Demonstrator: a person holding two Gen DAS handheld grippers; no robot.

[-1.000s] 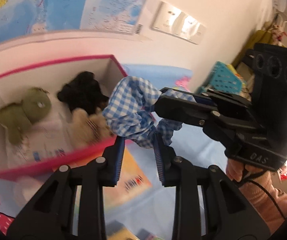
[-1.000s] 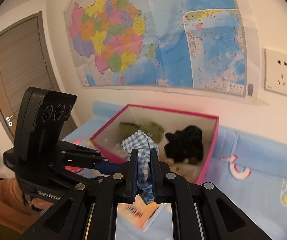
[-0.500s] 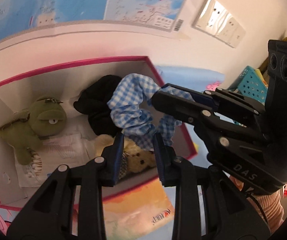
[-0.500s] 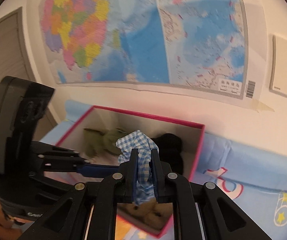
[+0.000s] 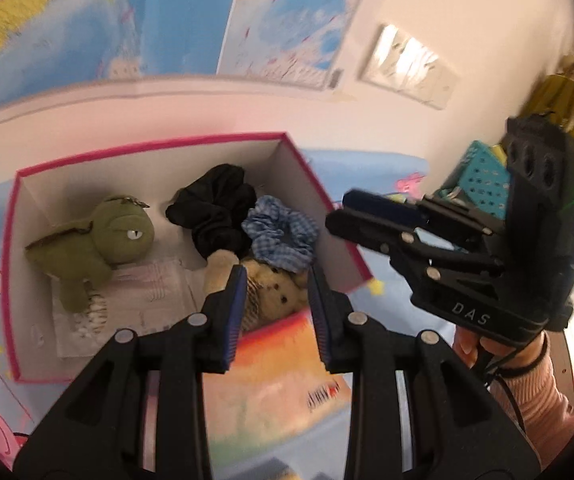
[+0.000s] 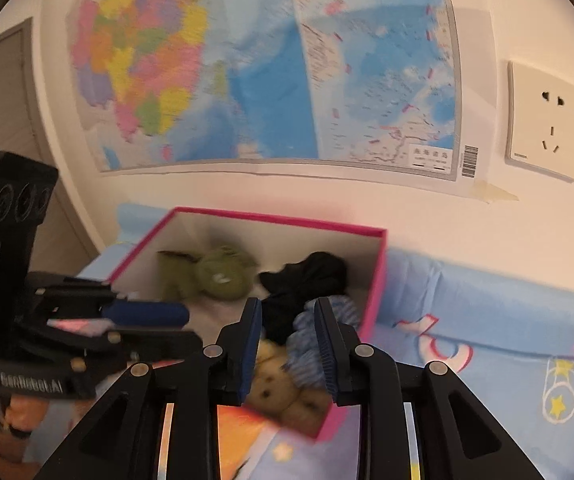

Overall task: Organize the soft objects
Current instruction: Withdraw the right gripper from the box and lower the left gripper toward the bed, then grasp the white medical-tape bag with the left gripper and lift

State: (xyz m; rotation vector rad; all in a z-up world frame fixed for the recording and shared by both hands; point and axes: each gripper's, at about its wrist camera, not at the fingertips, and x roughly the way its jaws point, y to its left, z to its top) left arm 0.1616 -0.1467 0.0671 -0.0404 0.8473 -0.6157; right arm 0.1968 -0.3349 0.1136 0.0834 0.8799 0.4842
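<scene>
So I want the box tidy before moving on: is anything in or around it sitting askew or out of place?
Nothing stands out. The blue gingham scrunchie lies inside the pink box, resting partly on the tan teddy beside the black scrunchie, with the green plush at the other end. Neither claw holds anything; the right claw is opening.

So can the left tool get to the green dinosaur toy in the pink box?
Probably yes. The green dinosaur toy lies uncovered at the left of the open-topped pink box, apart from the other toys, and the left tool hovers above, holding nothing.
</scene>
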